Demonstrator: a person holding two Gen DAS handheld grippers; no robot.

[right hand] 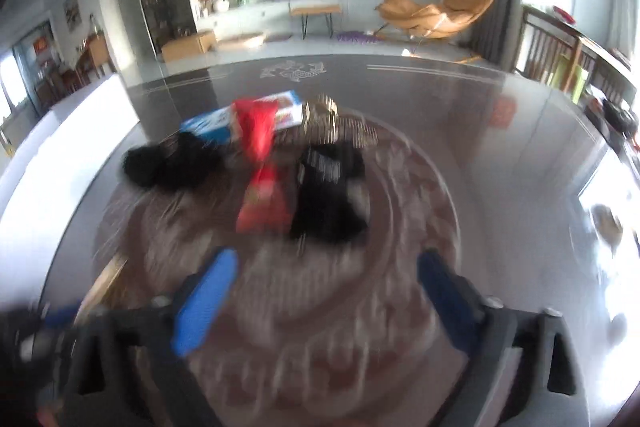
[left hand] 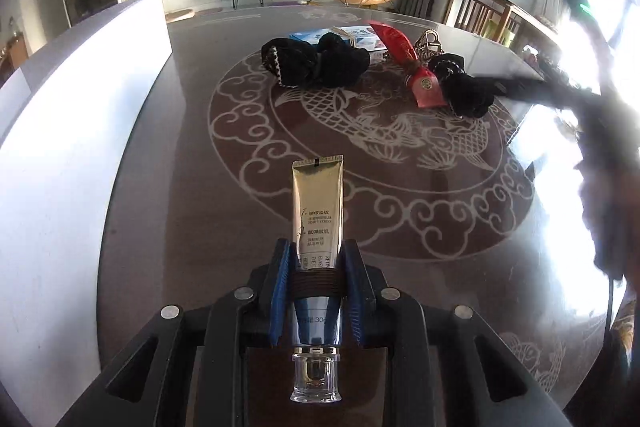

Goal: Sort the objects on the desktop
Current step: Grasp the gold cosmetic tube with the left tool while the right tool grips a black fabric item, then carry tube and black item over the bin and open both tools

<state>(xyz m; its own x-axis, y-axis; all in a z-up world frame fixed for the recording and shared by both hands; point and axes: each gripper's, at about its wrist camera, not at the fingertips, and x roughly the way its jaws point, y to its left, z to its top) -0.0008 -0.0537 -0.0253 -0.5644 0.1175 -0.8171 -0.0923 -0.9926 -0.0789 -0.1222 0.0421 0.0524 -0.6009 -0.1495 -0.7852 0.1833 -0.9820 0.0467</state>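
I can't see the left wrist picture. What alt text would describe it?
The left gripper clamps a gold cream tube above a dark patterned table. Beyond lie black fabric bundles, a red pouch and a blue box.

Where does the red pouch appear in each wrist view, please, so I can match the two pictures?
Left wrist view: the red pouch lies right of centre, far across the table, between two black fabric bundles.
Right wrist view: the red pouch sits near the centre, blurred, ahead of the open right hand-held gripper.
Shared landmark: the blue box behind the pouch.
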